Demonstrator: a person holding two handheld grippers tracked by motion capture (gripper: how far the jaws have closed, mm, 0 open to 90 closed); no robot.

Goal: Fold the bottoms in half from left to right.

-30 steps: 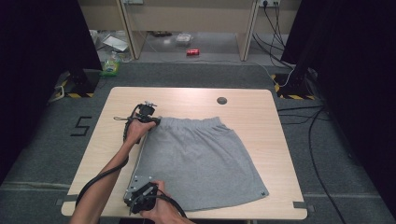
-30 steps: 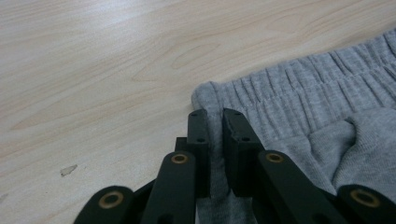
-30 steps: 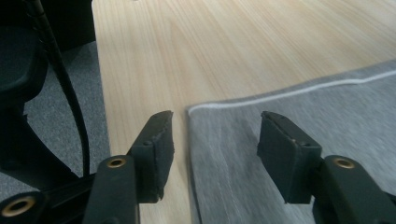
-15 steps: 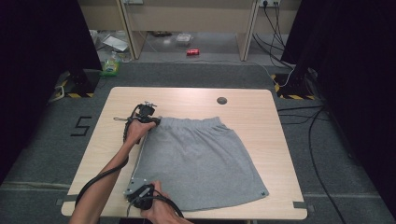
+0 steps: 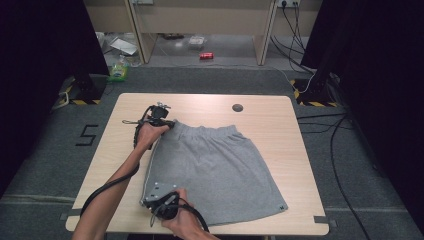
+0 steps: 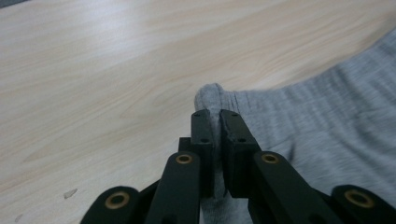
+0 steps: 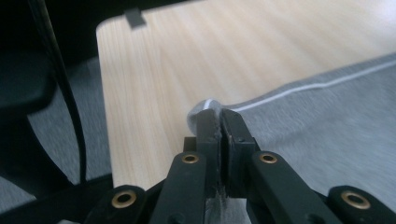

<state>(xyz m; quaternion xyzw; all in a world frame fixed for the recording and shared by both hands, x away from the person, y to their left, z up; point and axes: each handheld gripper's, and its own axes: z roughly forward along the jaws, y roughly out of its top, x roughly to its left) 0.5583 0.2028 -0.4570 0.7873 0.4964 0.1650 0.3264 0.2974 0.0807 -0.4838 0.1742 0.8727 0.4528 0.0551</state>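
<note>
Grey skirt [image 5: 210, 170] lies flat on the wooden bench [image 5: 280, 130], waistband toward the bench's far edge, hem toward the near edge. A thin white line runs down the skirt's left side seam.

Left hand-held gripper [image 5: 167, 123] sits at the skirt's far-left corner. In the left gripper view its jaws are pressed together on the gathered waistband corner [image 6: 212, 100]; a small bulge of grey cloth pokes out above the tips of the left hand-held gripper [image 6: 215, 122].

Right hand-held gripper [image 5: 149, 200] sits at the skirt's near-left corner, close by the bench's near edge, its grey three-cornered plate facing up. In the right gripper view the jaws of the right hand-held gripper [image 7: 217, 120] pinch the hem corner [image 7: 201, 108], which stands slightly lifted off the bench. Its jaws have just been closing, with the cloth between them.

Both forearms come in from the bench's near-left side, cables trailing beside them.

A dark round cap [image 5: 238, 107] is set into the bench beyond the waistband, well apart from the skirt. A small dark tag [image 5: 282, 206] marks the skirt's near-right corner.
</note>
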